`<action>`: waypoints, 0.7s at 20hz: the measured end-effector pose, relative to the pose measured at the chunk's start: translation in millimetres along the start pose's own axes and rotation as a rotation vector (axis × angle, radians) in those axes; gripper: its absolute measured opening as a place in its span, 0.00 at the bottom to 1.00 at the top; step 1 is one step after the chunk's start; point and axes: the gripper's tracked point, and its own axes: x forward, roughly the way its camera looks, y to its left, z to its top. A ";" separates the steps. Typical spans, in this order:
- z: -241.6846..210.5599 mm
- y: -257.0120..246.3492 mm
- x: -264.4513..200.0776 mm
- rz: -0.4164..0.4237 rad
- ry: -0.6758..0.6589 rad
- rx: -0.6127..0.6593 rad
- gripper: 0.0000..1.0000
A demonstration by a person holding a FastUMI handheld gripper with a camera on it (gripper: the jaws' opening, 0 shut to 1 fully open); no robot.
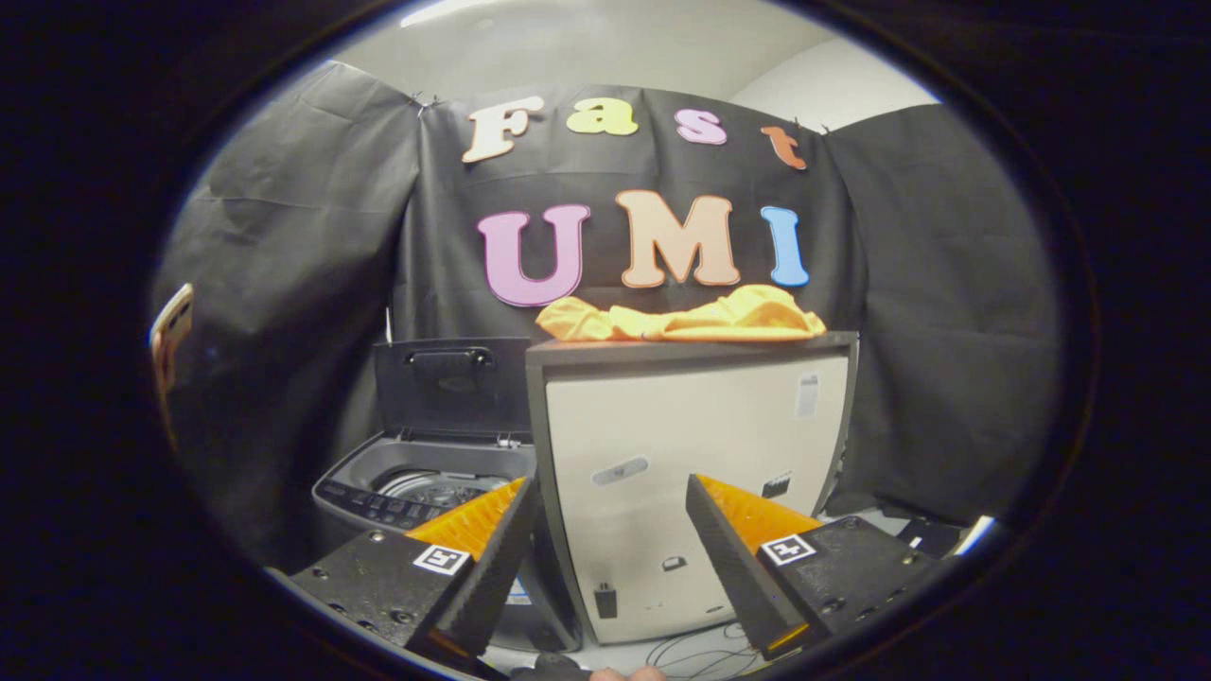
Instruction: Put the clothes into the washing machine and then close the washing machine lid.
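Note:
An orange garment (pixel 681 320) lies crumpled on top of a pale cabinet (pixel 695 473) that stands straight ahead of my fingers. To the left of the cabinet sits a small grey top-loading washing machine (pixel 416 487) with its dark lid (pixel 452 386) raised upright and the drum open. My gripper (pixel 610 492) is open, fingers spread wide with nothing between them, well short of the cabinet's front and far below the garment.
Loose cables (pixel 695 648) lie on the floor at the cabinet's foot. A phone-like object (pixel 170 336) hangs at the far left on the black cloth wall. Dark items (pixel 932 534) lie on the floor to the cabinet's right.

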 end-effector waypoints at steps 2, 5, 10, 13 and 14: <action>20.8 -7.6 13.6 -0.022 -0.001 -0.002 0.96; 52.8 -16.8 42.7 -0.029 0.002 -0.031 0.96; 95.7 -32.0 83.9 -0.078 0.001 -0.053 0.97; 111.9 -48.5 111.0 -0.101 0.020 -0.145 0.98; 118.2 -51.2 121.4 -0.107 0.026 -0.164 0.98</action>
